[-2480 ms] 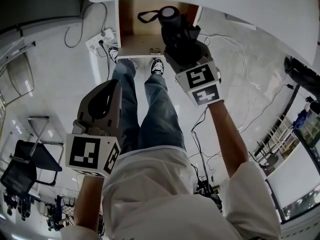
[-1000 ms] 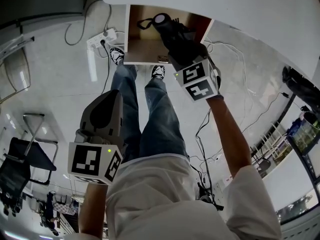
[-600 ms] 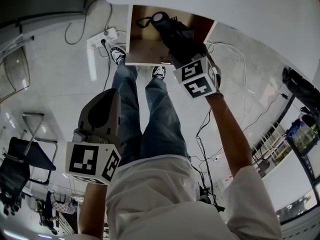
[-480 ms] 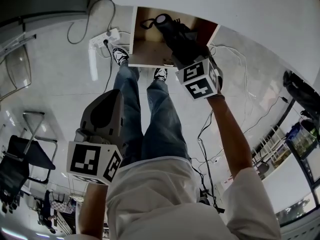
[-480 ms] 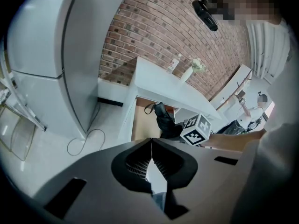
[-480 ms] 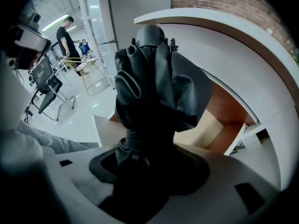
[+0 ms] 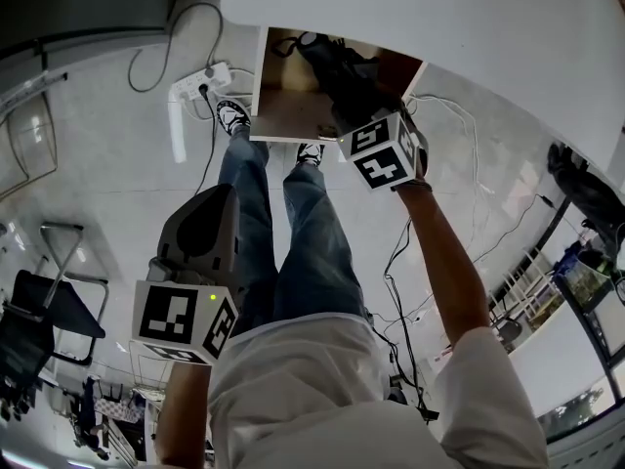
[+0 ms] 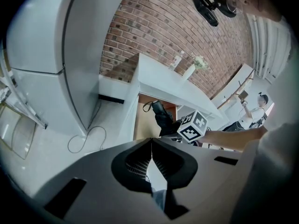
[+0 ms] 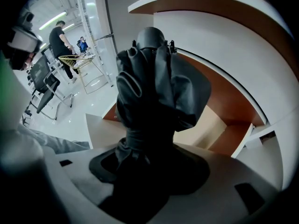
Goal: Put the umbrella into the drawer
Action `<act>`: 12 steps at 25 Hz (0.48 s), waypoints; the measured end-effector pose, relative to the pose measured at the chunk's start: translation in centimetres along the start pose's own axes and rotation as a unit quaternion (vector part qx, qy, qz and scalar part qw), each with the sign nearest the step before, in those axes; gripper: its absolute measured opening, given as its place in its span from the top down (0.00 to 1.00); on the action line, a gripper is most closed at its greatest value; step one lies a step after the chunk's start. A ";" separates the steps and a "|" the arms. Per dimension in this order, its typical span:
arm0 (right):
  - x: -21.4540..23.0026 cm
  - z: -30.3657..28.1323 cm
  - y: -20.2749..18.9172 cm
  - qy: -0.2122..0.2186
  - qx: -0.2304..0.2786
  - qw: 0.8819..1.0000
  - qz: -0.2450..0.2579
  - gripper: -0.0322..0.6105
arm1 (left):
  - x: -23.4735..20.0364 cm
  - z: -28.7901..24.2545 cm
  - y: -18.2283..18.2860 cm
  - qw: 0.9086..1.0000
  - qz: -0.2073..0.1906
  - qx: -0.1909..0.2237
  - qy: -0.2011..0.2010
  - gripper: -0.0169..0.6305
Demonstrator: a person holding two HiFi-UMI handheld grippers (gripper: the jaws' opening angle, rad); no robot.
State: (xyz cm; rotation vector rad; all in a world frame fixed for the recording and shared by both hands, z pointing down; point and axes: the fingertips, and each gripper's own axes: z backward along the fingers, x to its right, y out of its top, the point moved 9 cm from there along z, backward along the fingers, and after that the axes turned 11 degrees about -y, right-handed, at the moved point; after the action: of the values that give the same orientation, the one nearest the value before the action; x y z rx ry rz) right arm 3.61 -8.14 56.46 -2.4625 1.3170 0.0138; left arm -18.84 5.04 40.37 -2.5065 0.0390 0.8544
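A folded black umbrella [image 7: 337, 62] with a wrist strap lies partly inside the open wooden drawer [image 7: 283, 106] under the white desk. My right gripper [image 7: 354, 101] is shut on its lower end, the marker cube just outside the drawer's front. The right gripper view has the umbrella [image 9: 154, 87] filling the middle, clamped in my right gripper [image 9: 145, 171], with the drawer's brown inside [image 9: 224, 120] behind. My left gripper [image 7: 217, 169] hangs low above the person's legs, jaws together and empty. In the left gripper view my left gripper [image 8: 151, 155] is shut, and the drawer [image 8: 142, 122] and umbrella [image 8: 161, 116] are far ahead.
The white desk top [image 7: 439, 18] overhangs the drawer. A power strip [image 7: 200, 74] and cables lie on the floor left of the drawer. A black chair [image 7: 44, 311] stands at the far left. The person's legs [image 7: 293, 223] are below the drawer.
The right gripper has carried the umbrella forward and deeper into the drawer. The left gripper has stayed where it was, shut.
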 end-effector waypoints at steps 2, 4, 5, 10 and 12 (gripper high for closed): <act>0.0 -0.3 0.0 0.003 -0.005 1.000 0.002 0.54 | 0.1 0.0 -0.2 1.000 0.003 0.000 0.000 0.95; -0.1 -0.6 0.0 0.004 -0.009 1.000 0.007 0.54 | 0.0 0.0 -0.3 1.000 0.007 -0.001 0.001 0.95; -0.2 -0.8 0.0 0.004 -0.012 1.000 0.009 0.54 | -0.1 0.1 -0.3 1.000 0.008 -0.002 0.001 0.95; -0.1 -1.7 0.4 0.004 -0.016 1.000 0.010 0.54 | -0.6 0.2 -0.1 1.000 0.011 -0.001 0.005 0.95; -0.1 -2.2 0.4 0.004 -0.019 1.000 0.012 0.54 | -0.9 0.2 -0.2 1.000 0.014 -0.003 0.008 0.95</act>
State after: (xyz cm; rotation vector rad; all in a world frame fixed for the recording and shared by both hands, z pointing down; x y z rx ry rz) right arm 2.93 -8.92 58.42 -2.4815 1.3615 0.0349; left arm -19.67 5.22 40.81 -2.5228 0.0766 0.8471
